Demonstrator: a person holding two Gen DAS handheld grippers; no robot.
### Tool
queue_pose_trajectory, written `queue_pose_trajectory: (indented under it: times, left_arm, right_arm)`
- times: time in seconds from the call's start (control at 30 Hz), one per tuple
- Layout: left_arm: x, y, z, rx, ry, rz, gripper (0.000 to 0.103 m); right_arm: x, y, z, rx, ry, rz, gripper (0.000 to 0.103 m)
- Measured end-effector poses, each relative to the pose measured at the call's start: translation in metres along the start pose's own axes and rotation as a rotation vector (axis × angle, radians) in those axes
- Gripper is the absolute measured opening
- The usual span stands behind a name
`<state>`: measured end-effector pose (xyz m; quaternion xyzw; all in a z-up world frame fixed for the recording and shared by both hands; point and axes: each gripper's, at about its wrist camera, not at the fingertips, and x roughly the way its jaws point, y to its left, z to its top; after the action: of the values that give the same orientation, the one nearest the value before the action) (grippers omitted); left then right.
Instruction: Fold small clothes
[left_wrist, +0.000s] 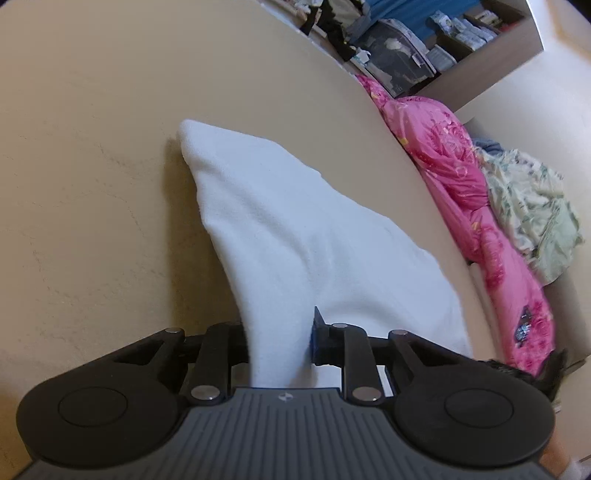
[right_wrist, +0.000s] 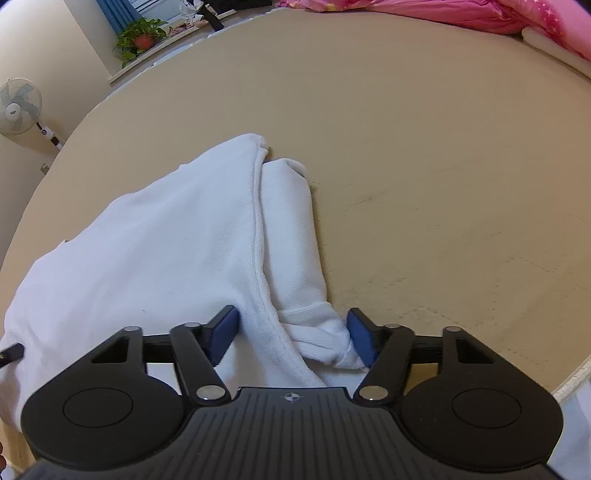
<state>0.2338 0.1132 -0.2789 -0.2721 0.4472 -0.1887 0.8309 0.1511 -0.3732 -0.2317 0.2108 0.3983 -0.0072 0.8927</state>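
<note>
A small white garment (left_wrist: 295, 236) lies partly folded on the tan table (left_wrist: 92, 147). My left gripper (left_wrist: 280, 339) is shut on a pinched fold of its near edge; cloth hides the left fingertip. In the right wrist view the same white garment (right_wrist: 166, 240) shows a seam and a rolled sleeve (right_wrist: 295, 229) along its right side. My right gripper (right_wrist: 293, 332) is open, its blue pads (right_wrist: 360, 336) standing either side of the bunched cuff and the garment's near edge.
A pink quilt (left_wrist: 461, 184) and a pale patterned bundle (left_wrist: 532, 206) lie past the table's right edge. Shelves with boxes (left_wrist: 406, 48) stand behind. A fan (right_wrist: 18, 105) and a potted plant (right_wrist: 140, 35) are beyond the table's far left edge.
</note>
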Motion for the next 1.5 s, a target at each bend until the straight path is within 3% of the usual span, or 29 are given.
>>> queue_pose_trajectory:
  times: [0.03,0.1,0.2,0.3,0.4,0.57,0.63,0.7,0.8,0.9,1.13,1.23,1.3,1.4,1.5]
  left_arm:
    - [-0.002,-0.005,0.001,0.027,0.002,0.0,0.021]
    - [-0.011,-0.015,0.0,0.085,-0.01,-0.014,0.019]
    - [-0.032,-0.028,0.004,0.12,-0.04,-0.053,0.019]
    - [-0.058,-0.038,0.007,0.136,-0.05,-0.039,0.019]
    - [-0.087,-0.04,0.004,0.143,0.007,0.036,0.019]
    - [-0.136,-0.03,-0.01,0.149,0.048,0.058,0.02]
    - [-0.139,-0.02,-0.021,0.147,0.062,0.064,0.024]
    - [-0.131,0.001,-0.033,0.071,0.086,0.089,0.026]
    - [-0.111,0.016,-0.039,0.005,0.159,0.169,0.034]
    - [-0.106,0.016,-0.039,0.027,0.159,0.153,0.053]
    - [-0.094,0.022,-0.047,0.037,0.195,0.203,0.054]
    - [-0.093,0.025,-0.047,0.061,0.196,0.213,0.05]
    - [-0.09,0.022,-0.048,0.076,0.198,0.219,0.037]
    - [-0.087,0.016,-0.05,0.103,0.193,0.229,0.028]
    - [-0.086,0.013,-0.051,0.116,0.19,0.24,0.027]
  right_arm:
    - [0.001,0.0,0.001,0.001,-0.009,0.009,0.038]
    - [-0.004,0.001,0.001,0.008,-0.037,0.028,0.023]
    - [-0.014,0.006,0.0,0.001,-0.081,0.05,0.016]
    - [-0.026,0.011,-0.001,0.009,-0.101,0.098,0.015]
    - [-0.038,0.023,-0.009,0.003,-0.082,0.165,0.015]
    - [-0.059,0.038,-0.034,-0.003,0.039,0.203,0.015]
    - [-0.062,0.034,-0.045,0.022,0.082,0.2,0.015]
    - [-0.06,0.029,-0.052,0.019,0.112,0.176,0.016]
    - [-0.053,0.021,-0.056,0.013,0.143,0.121,0.022]
    - [-0.061,0.017,-0.057,0.029,0.111,0.119,0.026]
    - [-0.097,0.02,-0.045,-0.072,-0.104,0.053,0.026]
    - [-0.116,0.011,-0.039,-0.092,-0.188,0.071,0.026]
    - [-0.123,0.008,-0.039,-0.118,-0.224,0.082,0.026]
    - [-0.12,0.009,-0.042,-0.145,-0.209,0.107,0.028]
    - [-0.113,0.016,-0.047,-0.161,-0.17,0.12,0.028]
